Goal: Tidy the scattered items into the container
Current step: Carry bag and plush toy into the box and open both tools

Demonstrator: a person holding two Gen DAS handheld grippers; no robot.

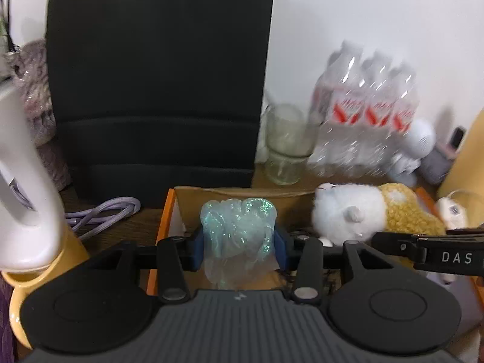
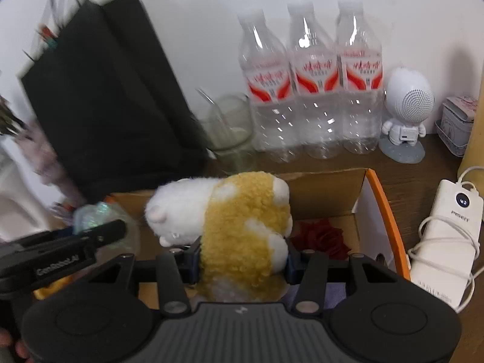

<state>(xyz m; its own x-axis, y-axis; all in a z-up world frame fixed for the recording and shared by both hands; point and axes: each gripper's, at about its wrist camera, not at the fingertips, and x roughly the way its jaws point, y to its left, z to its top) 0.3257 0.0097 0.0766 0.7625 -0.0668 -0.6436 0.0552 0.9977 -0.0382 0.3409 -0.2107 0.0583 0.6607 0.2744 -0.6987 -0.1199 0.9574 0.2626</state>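
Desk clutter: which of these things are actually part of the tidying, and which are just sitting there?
Part of the job:
- cardboard box
- glittery scrunchie, held in the left gripper
- plush toy, held in the right gripper
- red item inside the box

Just lying about:
- water bottles
- glass jar
- black bag
- astronaut speaker
- power bank

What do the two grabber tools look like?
Both look alike. The left gripper has a grey ribbed body with two round black discs beside it, black link arms with silver rivets, and blue pads on its fingers. The right gripper has the same build. White letters mark each one's black side, seen from the other's camera.
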